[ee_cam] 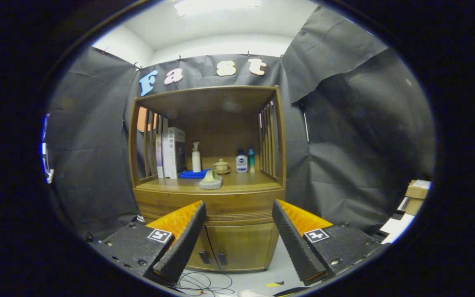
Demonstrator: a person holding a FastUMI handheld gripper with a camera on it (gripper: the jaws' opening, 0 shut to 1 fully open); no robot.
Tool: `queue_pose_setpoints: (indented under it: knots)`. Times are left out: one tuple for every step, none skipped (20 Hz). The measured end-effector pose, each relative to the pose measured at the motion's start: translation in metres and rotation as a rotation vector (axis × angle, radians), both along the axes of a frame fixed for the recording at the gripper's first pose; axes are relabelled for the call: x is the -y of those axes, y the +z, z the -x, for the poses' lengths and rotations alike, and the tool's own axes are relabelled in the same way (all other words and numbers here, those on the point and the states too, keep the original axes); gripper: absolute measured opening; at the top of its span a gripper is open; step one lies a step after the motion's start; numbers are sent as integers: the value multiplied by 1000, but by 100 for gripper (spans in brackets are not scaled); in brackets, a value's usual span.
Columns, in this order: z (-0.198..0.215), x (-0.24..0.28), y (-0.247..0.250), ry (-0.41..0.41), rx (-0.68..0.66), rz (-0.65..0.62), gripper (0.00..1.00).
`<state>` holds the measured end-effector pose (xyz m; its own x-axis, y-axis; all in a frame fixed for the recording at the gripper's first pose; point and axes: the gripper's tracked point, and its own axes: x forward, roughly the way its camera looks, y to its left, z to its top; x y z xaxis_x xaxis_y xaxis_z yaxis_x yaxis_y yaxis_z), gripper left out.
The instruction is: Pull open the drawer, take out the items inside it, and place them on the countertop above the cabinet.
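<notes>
While tongs gape empty, drawer sits shut, long axis crosswise, front facing tongs.

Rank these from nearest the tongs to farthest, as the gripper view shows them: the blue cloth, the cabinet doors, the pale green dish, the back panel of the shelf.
The tongs are open and hold nothing.
1. Cabinet doors: low, just beyond the tips.
2. Pale green dish: at the countertop's front edge.
3. Blue cloth: behind the dish, by the books.
4. Back panel: deepest in the shelf.
</notes>
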<state>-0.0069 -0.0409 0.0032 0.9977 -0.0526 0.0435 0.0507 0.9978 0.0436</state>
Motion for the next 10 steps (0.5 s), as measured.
queue_pose_setpoints:
  knots:
    - [3, 2, -3, -1, -3, 3, 100]
    - [4, 3, -7, -1, -11, 12, 100]
    - [5, 6, -9, -7, -16, 19, 100]
    - [5, 8, -9, -10, -16, 18, 100]
    - [5, 8, -9, -8, -19, 12, 100]
    - [6, 7, -10, -3, -21, 5, 100]
    - [6, 6, -10, 2, -22, 0, 100]
    - [6, 6, -10, 5, -24, -1, 100]
    - [6, 5, -10, 8, -22, 0, 100]
    - [5, 4, -10, 9, -23, 4, 100]
